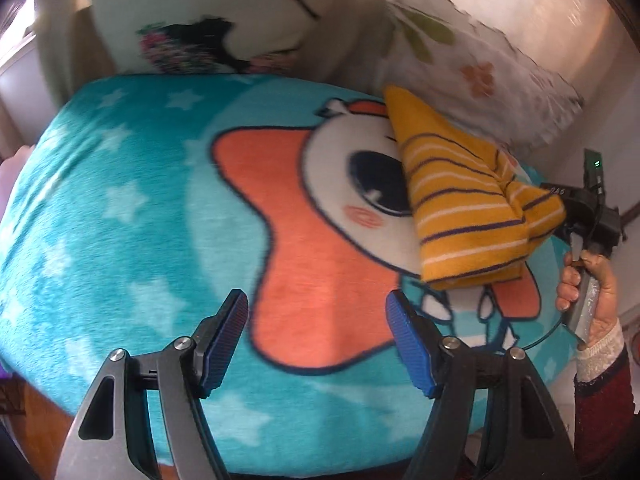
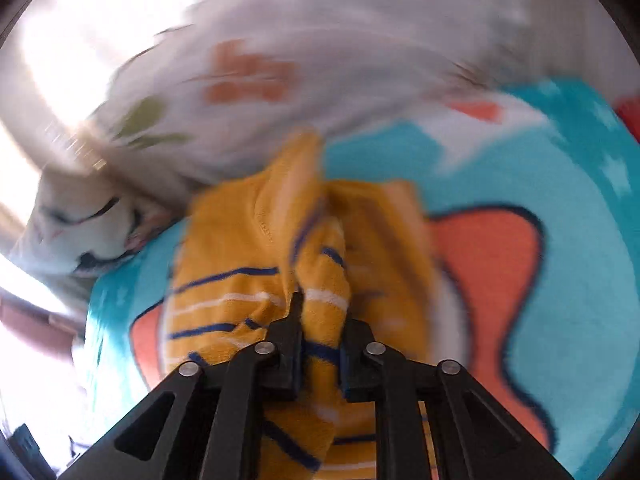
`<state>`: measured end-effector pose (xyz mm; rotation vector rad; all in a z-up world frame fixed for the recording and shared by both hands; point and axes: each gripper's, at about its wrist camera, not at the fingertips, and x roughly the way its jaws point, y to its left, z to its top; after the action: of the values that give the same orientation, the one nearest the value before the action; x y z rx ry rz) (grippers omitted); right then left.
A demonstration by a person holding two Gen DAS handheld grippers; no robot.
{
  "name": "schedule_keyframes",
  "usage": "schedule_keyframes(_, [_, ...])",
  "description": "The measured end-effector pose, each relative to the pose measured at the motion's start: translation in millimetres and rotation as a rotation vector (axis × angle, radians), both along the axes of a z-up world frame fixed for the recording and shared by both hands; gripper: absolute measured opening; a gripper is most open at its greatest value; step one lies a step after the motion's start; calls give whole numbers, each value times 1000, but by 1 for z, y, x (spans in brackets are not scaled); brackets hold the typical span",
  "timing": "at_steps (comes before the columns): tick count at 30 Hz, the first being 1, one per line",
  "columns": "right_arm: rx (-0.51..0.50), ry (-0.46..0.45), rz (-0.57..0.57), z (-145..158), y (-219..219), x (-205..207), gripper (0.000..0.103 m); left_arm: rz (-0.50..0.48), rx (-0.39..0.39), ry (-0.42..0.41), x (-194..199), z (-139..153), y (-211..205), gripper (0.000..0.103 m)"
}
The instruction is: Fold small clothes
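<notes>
A small yellow garment with navy and white stripes (image 1: 472,204) hangs bunched above the right side of a teal cartoon blanket (image 1: 132,208). My right gripper (image 1: 572,216) is shut on the garment's right end and holds it up; in the right wrist view the garment (image 2: 248,264) fills the space between the black fingers of the right gripper (image 2: 320,320). My left gripper (image 1: 316,340) is open and empty, low over the orange star print near the blanket's front edge, left of the garment.
A white floral pillow (image 1: 480,64) lies at the back right, close behind the garment. A white cushion with a dark print (image 1: 208,32) stands at the back. The blanket (image 2: 560,264) covers a rounded surface that drops off at the front.
</notes>
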<state>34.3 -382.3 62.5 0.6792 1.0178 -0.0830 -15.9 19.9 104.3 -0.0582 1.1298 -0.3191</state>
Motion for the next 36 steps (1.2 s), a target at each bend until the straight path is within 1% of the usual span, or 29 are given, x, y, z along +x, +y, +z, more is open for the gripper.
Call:
schedule_keyframes(2, [58,-4,-9,-14,-17,-11,12,-20,2,12,-1,-3,-15,70])
schedule_keyframes(3, [63,-6,-14,-16,-18,-12,14,-26,4,16,0,-4,-21,70])
schedule_keyframes(4, [61,-9,-22,-16,-21,-16,15,-31,6,18,-1,-4,-25,70])
schedule_keyframes(5, [48,-11,-39,-15,-26,-21,19,-36,8,19,-2,-4,-28,70])
schedule_keyframes(7, [29,-19,-58,-6,-35,-30,19,-42,12,14,-4,-2,-34,70])
schedule_keyframes(8, [38,-35,-58,0,-37,-33,20,-41,13,13,-4,-2,-35,70])
schedule_keyframes(9, [51,-51,-51,5,-37,-35,26,-39,13,13,-5,-1,-36,70])
schedule_keyframes(10, [66,-74,-43,11,-38,-39,42,-35,11,15,-6,-1,-36,70])
schedule_keyframes(11, [79,-100,-31,18,-36,-43,50,-33,10,17,-6,-2,-37,70])
schedule_keyframes(12, [96,-120,-9,21,-26,-40,62,-30,8,19,-7,-2,-37,70])
schedule_keyframes(13, [110,-123,14,22,-19,-38,69,-29,9,20,-7,-2,-37,70])
schedule_keyframes(14, [128,-104,56,20,-10,-36,70,-29,10,22,-7,-2,-38,70])
schedule_keyframes(17, [122,-43,121,5,16,-26,69,-32,13,20,-7,0,-40,70])
schedule_keyframes(19, [102,-35,170,3,30,-24,33,-37,21,10,-8,4,-43,70])
schedule_keyframes(20, [94,-39,189,4,35,-25,21,-40,25,5,-8,6,-44,70])
schedule_keyframes(21, [88,-46,191,6,33,-28,20,-42,29,-1,-8,8,-45,70])
schedule_keyframes(22, [61,-49,191,12,30,-34,19,-44,30,-8,-8,10,-45,70])
schedule_keyframes(25, [14,-27,171,14,16,-47,18,-48,35,-17,-7,13,-48,70])
schedule_keyframes(27, [-7,16,147,2,6,-53,18,-50,36,-6,-5,9,-51,70])
schedule_keyframes(29, [8,49,133,-13,-1,-61,18,-58,34,8,-5,6,-56,70])
schedule_keyframes(32, [62,51,120,-22,-4,-62,26,-81,40,8,-7,4,-65,70])
schedule_keyframes(33, [69,49,115,-22,-6,-63,35,-91,47,5,-8,4,-69,70])
schedule_keyframes(34, [70,46,109,-22,-8,-63,40,-95,50,2,-8,4,-71,70])
schedule_keyframes(36, [93,21,103,-17,-15,-66,41,-98,52,-1,-9,5,-74,70])
